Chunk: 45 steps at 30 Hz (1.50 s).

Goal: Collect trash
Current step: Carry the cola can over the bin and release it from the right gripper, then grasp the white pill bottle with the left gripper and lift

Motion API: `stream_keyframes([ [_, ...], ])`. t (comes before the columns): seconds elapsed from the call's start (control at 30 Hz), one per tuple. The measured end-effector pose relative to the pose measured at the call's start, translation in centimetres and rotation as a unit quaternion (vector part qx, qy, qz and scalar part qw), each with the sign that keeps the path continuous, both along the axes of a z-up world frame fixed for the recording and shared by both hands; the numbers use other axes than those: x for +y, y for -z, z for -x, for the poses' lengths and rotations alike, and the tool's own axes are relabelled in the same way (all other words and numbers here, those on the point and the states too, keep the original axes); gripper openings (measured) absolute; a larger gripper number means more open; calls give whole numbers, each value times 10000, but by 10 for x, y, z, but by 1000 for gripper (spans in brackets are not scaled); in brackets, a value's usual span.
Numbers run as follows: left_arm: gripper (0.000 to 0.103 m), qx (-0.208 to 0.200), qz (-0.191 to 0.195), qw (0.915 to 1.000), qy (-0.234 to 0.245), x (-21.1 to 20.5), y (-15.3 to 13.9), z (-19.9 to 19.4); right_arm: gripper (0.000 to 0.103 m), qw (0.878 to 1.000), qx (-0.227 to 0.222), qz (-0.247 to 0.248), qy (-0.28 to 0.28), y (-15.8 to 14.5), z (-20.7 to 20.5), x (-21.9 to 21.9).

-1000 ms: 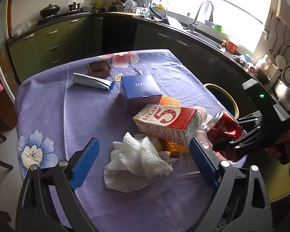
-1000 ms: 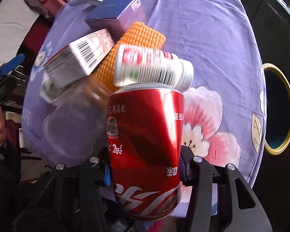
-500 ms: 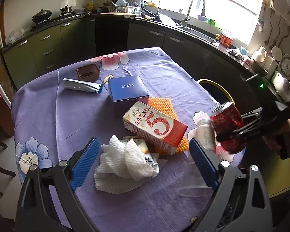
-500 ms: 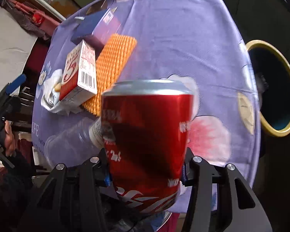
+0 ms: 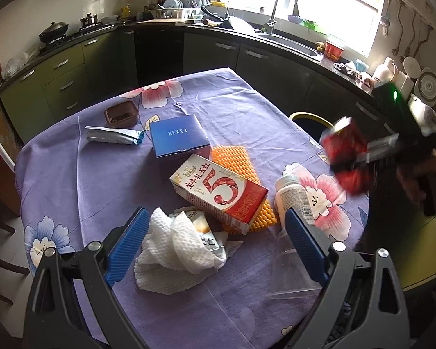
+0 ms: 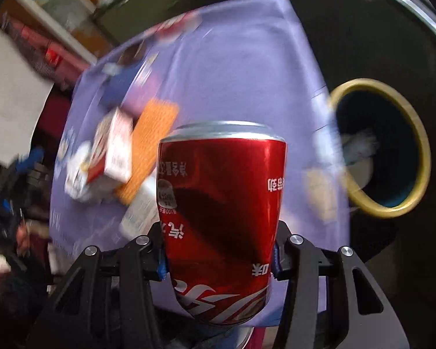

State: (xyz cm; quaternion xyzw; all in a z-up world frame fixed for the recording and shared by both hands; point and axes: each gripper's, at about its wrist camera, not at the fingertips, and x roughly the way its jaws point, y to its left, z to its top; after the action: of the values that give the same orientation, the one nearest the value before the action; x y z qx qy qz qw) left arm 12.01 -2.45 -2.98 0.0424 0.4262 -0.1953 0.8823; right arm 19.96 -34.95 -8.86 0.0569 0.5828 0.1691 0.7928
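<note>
green cabinets point(image 5: 64, 78), dark counter — bright window point(image 5: 293, 0) over sink point(image 5: 287, 43).

The left gripper point(image 5: 215, 242) hangs with its blue jaws wide apart over a crumpled white paper towel point(image 5: 177, 250) on the purple flowered counter point(image 5: 72, 180). Behind the towel lie a red-and-white milk carton point(image 5: 221, 196), an orange mesh pad point(image 5: 232, 157), a blue box point(image 5: 177, 139), a silver wrapper point(image 5: 113, 136) and a white bottle point(image 5: 292, 196). At the right, blurred, the right gripper point(image 5: 360, 160) seems to clamp a red can point(image 5: 346, 148) near a yellow-rimmed bin point(image 5: 308, 115).
</note>
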Motion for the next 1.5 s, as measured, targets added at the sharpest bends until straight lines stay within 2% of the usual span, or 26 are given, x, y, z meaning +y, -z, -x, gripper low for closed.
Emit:
stream_keyframes([
  [0.1,90,-3,-68,10000,47,-6,-1,0,50,9977,-215,214,608,-10,-21,-50],
  [0.17,90,-1,-89,9999,65,-11,-2,-1,50,9940,-251,470,957,-5,-38,-80],
  [0.23,90,20,-115,9999,86,-18,-3,-2,50,9900,-114,577,1283,11,-60,-111],
  [0.43,90,172,-270,9990,328,-46,-2,-4,50,9815,278,729,1750,66,-110,-160],
  [0.47,90,178,-305,9987,358,-50,-2,-3,52,9797,337,719,1842,76,-117,-168],
  [0.5,90,193,-361,9983,420,-56,-1,-3,66,9789,385,691,1883,82,-120,-173],
  [0.53,90,207,-386,9980,462,-60,-1,-3,71,9778,389,649,1956,87,-123,-179],
  [0.6,90,267,-425,9970,596,-71,-1,-3,74,9759,332,667,2051,90,-123,-186],
  [0.7,90,326,-477,9950,815,-88,-1,-2,74,9769,233,465,2074,83,-112,-192],
  [0.87,90,558,-482,9910,1113,-115,4,-3,74,9813,-57,124,1920,58,-69,-187],
  [1.03,90,1040,-600,9851,1228,-143,20,-14,77,9855,-267,-89,1675,40,-30,-176],
  [1.23,90,1659,-704,9761,1213,-168,42,-30,77,9879,-327,-258,1495,38,4,-162],
  [1.5,89,2215,-817,9677,890,-178,64,-49,77,9901,-278,-500,1285,48,28,-156],
])
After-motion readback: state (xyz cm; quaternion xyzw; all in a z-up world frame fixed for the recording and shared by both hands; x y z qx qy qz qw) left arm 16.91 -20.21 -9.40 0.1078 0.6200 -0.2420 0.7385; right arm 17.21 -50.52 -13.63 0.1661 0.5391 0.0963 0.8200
